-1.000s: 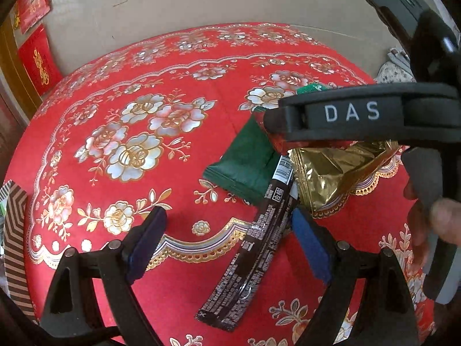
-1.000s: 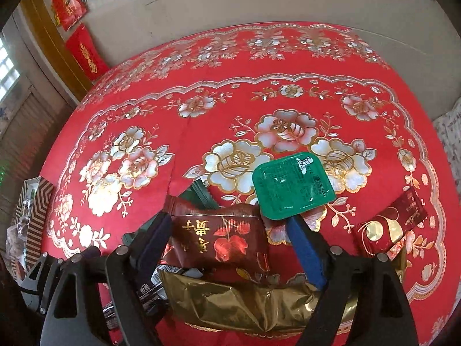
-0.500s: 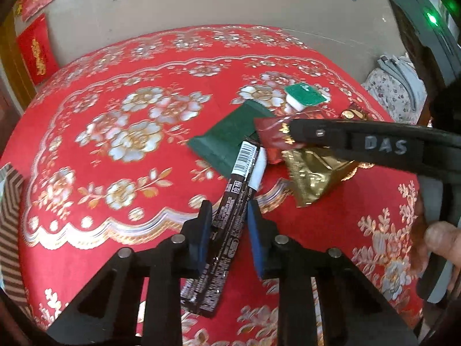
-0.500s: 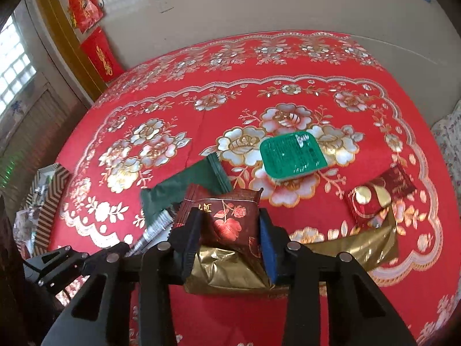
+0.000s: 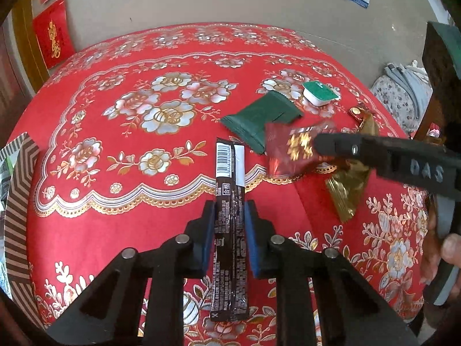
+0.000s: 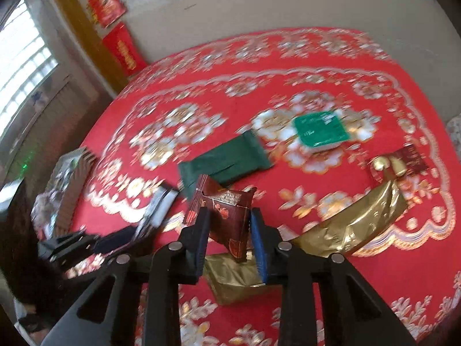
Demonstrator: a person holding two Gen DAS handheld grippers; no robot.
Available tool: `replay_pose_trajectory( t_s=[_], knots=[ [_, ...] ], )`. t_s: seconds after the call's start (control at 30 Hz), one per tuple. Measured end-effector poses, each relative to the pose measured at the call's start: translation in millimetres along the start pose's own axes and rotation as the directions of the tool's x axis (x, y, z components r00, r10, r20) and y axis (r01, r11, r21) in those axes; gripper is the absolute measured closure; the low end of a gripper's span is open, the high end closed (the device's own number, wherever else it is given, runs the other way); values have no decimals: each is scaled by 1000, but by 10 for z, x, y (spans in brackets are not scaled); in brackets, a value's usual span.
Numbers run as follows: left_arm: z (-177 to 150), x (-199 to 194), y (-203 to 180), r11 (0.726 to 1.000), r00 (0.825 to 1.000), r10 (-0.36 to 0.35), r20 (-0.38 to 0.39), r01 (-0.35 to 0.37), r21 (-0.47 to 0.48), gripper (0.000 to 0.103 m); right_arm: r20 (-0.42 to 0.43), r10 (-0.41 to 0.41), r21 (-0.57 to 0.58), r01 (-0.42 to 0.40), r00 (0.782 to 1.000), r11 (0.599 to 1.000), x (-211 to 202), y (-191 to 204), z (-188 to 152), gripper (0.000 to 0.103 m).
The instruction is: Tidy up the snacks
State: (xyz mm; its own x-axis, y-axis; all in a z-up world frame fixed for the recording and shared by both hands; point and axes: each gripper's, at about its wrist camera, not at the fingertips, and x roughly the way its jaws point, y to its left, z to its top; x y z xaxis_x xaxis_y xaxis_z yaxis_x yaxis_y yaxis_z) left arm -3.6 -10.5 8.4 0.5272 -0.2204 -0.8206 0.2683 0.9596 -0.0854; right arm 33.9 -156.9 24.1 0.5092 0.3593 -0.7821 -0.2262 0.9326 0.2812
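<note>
Two grips: each claw holds one snack.
Left gripper (image 5: 229, 233): clamped on the dark stick pack (image 5: 229, 201), long axis running up the frame.
Right gripper (image 6: 230, 242): jaws have just eased, pinching the red packet (image 6: 227, 216), lower centre.
Farther: green packet (image 6: 224, 163), green-lidded cup (image 6: 319, 129).

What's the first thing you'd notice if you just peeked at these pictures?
The bright red tablecloth with gold and silver flowers fills both views. Next, each gripper pinches a snack: the left gripper holds a long dark brown stick pack, and the right gripper holds a dark red packet above a crinkled gold wrapper. Farther back lie a green packet and a green-lidded cup.
</note>
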Motion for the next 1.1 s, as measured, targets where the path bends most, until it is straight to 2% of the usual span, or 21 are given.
replay_pose_trajectory(
  t_s=[0.1,0.17,0.3,0.4,0.47,0.57,0.67,0.8,0.9,0.97,1.07,1.1],
  knots=[
    [-3,-11,7,1000,1000,-1,-4,1,0,81,2,-84,-72,84,996,994,6,46,3,50],
    [-8,-8,11,1000,1000,-1,-4,1,2,81,18,-95,-124,96,995,988,-15,67,21,41],
    [-26,-33,31,1000,1000,-4,-10,4,1,81,1,-75,-260,73,997,963,-54,182,40,40],
    [-45,-42,41,1000,1000,-3,-8,3,-6,81,-48,4,-191,-14,999,981,-52,176,44,39],
    [-72,-63,42,1000,1000,7,-5,-8,-5,81,-39,28,-127,-32,999,991,-47,175,38,38],
    [-125,-124,101,999,999,36,2,-36,-12,80,-16,-33,-137,30,999,990,-33,250,4,33],
    [-165,-160,198,999,999,41,0,-41,-32,80,-34,-76,-173,69,997,982,67,339,-34,26],
    [-198,-167,233,999,999,39,2,-39,-39,81,-25,-154,-198,146,988,969,201,437,-33,24],
    [-205,-171,219,999,999,41,4,-41,-30,81,-49,-217,-194,203,975,960,358,447,-51,23],
    [-208,-169,239,999,999,33,4,-33,-35,81,-13,-228,-189,222,974,957,366,437,-61,26],
    [-217,-175,258,999,1000,24,4,-24,-41,81,8,-223,-205,220,975,954,298,453,-102,55],
    [-216,-177,258,999,1000,24,5,-24,-43,81,6,-211,-198,208,977,958,274,442,-109,59]
  ],
)
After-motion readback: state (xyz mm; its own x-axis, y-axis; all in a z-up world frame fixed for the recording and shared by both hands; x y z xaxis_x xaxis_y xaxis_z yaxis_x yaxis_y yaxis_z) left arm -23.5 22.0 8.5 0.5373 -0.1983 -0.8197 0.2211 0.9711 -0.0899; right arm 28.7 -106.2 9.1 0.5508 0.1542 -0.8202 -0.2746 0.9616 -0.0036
